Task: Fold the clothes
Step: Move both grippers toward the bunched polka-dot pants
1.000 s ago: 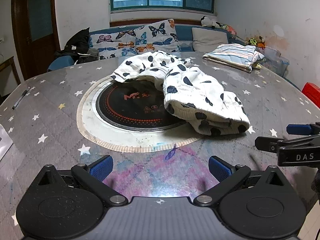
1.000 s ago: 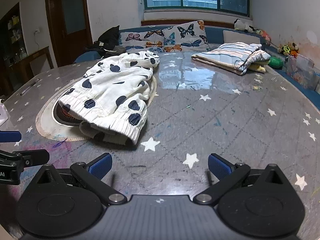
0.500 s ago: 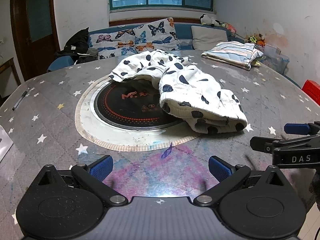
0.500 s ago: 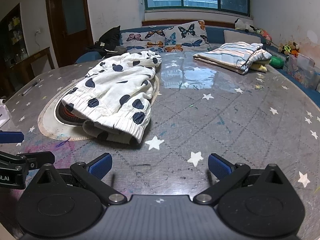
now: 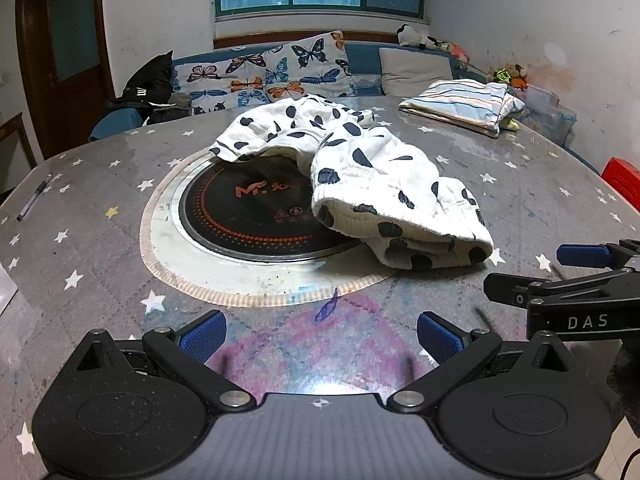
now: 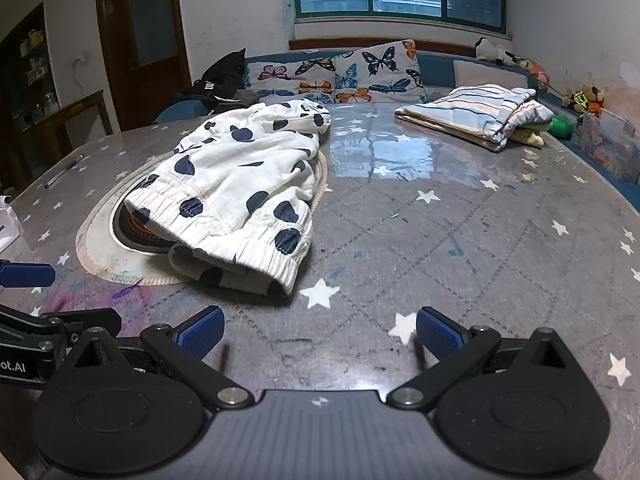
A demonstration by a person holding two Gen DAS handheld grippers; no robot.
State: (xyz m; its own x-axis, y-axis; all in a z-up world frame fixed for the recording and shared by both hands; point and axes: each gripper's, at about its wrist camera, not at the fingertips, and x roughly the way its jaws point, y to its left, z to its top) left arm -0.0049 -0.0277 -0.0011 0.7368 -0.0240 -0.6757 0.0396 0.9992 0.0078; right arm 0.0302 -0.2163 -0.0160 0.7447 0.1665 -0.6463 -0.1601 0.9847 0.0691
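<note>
1. The right claw hangs over the star-patterned table, blue pads wide apart and holding nothing.
2. A white spotted garment lies crumpled ahead and to the left, partly covering a round inset cooktop.
3. The left claw shows at the left edge; its opening cannot be judged.
4. A folded striped garment rests on the table's far right.
5. A pen lies far left.

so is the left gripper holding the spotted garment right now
No, the left gripper is open and empty above the table, while the spotted garment lies ahead of it, partly over the round cooktop.
</note>
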